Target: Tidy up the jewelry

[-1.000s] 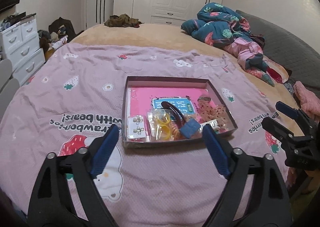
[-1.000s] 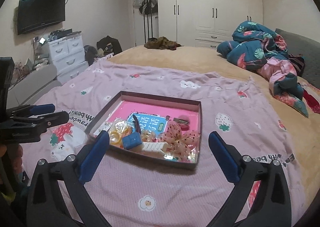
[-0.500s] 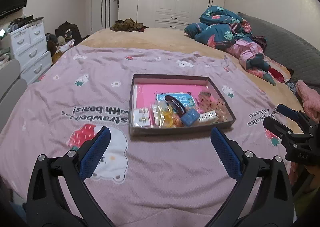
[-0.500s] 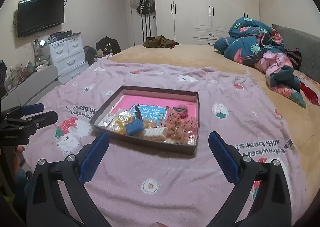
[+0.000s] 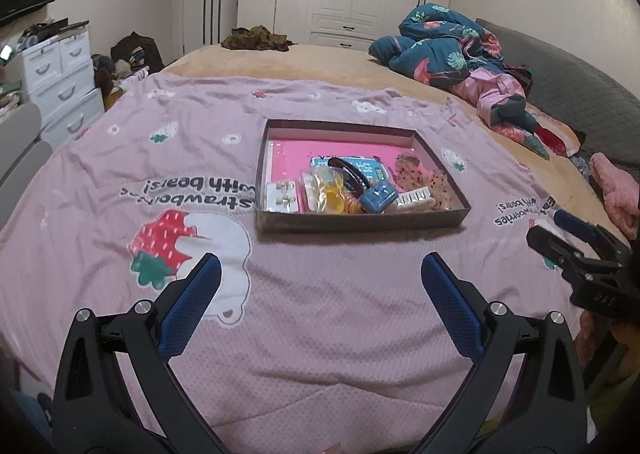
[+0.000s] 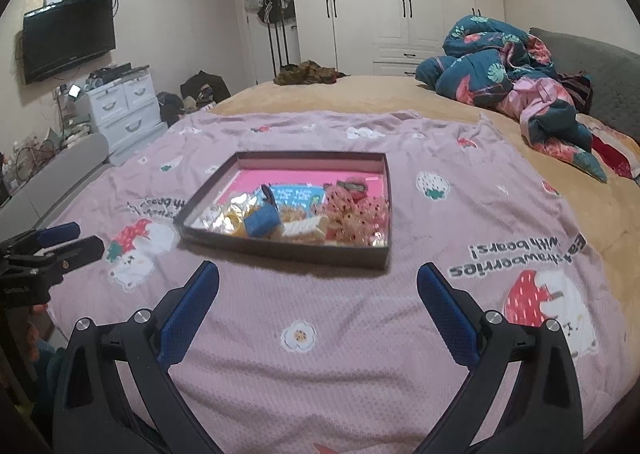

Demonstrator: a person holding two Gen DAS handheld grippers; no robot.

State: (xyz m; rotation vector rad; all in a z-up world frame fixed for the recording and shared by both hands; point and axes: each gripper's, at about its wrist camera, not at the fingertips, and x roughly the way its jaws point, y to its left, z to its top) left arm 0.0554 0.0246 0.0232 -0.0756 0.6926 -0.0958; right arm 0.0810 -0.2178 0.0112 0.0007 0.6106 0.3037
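Tray: a shallow dark brown cardboard tray [image 5: 362, 221] with a bright pink floor lies flat near the middle of the pink strawberry-and-bear blanket [image 5: 120, 182], well apart from both tools.
Contents: the jewelry is heaped along the tray's near wall: a white card of earrings [image 5: 282, 196] in the near left corner, yellow pieces in clear wrap [image 5: 326, 190], a dark curved hair clip [image 5: 350, 174] over a blue printed card [image 5: 376, 170], a small blue box [image 5: 378, 196], a white comb-like clip [image 5: 414, 200], and pink dotted bows [image 6: 356, 210] toward the right wall.
Free floor: the far part of the tray's floor is bare pink.
Around: a crumpled teal floral quilt [image 5: 444, 42] lies at the bed's far right corner; olive clothes [image 5: 256, 39] sit at its far edge.
Left gripper [image 5: 320, 274]: blue pads spread wide, having just finished opening, nothing between them, above bare blanket.
Right gripper [image 6: 318, 282]: pads wide apart, holding nothing.
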